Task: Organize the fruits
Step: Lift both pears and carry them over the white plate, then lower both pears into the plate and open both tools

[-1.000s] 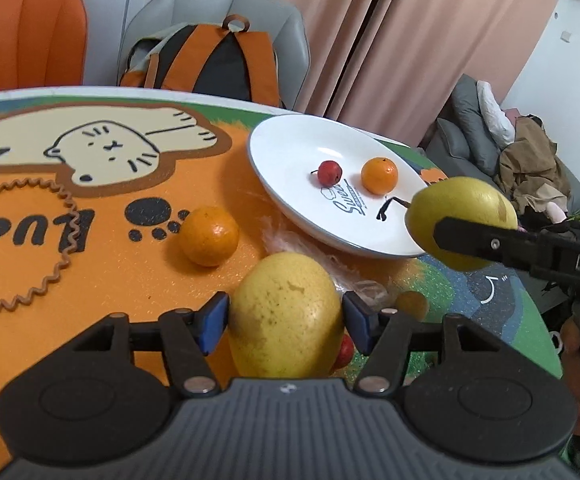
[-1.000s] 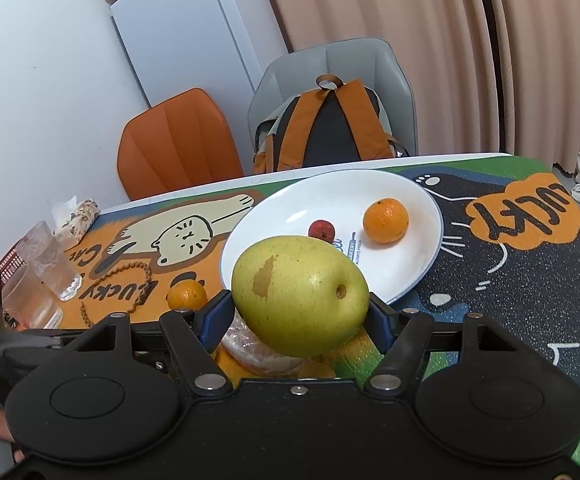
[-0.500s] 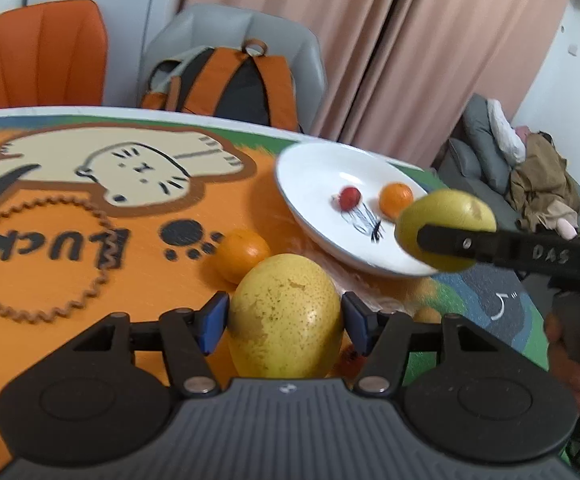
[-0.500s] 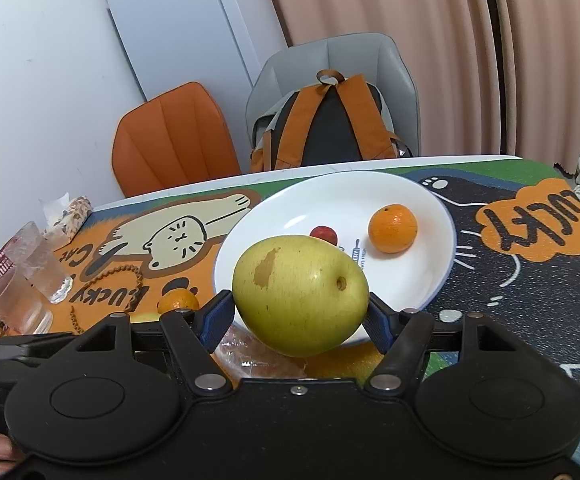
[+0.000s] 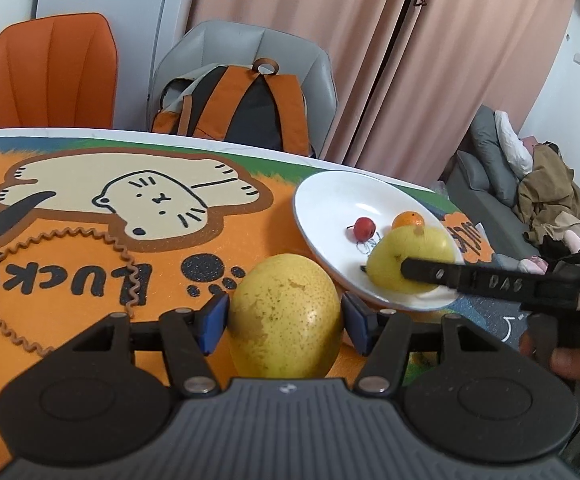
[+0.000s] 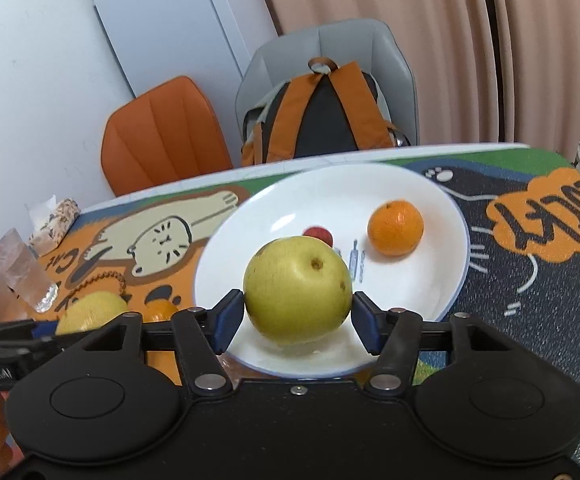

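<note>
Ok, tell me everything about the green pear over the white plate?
The pear is yellow-green, round and smooth, with brown blotches and its dimpled end facing the camera. It sits between the blue pads of the right gripper, whose jaws have just been closing and touch both its sides. It is low over the near edge of the white plate; whether it rests on the plate is unclear.
</note>
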A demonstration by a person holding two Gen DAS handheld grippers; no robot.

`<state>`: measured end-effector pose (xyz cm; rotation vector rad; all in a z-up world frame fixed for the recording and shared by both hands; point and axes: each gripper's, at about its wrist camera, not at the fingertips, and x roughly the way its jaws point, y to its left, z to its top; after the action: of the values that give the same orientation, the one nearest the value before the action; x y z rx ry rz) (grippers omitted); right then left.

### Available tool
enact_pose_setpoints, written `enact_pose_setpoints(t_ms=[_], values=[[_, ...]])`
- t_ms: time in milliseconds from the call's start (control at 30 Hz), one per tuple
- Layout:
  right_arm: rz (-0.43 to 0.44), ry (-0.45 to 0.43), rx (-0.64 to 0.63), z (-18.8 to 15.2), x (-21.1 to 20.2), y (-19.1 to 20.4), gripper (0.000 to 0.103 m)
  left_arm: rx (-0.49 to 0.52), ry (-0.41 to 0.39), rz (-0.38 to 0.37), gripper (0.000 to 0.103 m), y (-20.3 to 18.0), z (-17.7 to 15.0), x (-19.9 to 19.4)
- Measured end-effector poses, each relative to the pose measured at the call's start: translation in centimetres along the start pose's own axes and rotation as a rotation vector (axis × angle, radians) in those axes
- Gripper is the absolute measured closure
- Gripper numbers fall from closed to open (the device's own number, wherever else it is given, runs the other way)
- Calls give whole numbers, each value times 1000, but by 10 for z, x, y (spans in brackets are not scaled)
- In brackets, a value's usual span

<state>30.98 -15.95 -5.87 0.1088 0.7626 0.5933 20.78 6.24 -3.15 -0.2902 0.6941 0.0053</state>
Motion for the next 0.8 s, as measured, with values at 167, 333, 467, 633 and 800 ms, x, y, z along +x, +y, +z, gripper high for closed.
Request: enact_pose_setpoints(t_ms=[167,333,467,633,800], values=[[3,-15,4,-3,-7,-5,47,20,-7,-6,44,-9,8,4],[-1,-56,0,4,-24,-11,47,46,-14,-23,44,-24,17,11],[8,-72,1,3,-39,-15,47,63,-14,-34,44,-34,22,19],[22,-83,5,0,-55,-20,47,83,-6,-49,44,-47,27,30],[11,-83,12,-5,-65,-28,47,96,9,-56,44,-57,31,44]])
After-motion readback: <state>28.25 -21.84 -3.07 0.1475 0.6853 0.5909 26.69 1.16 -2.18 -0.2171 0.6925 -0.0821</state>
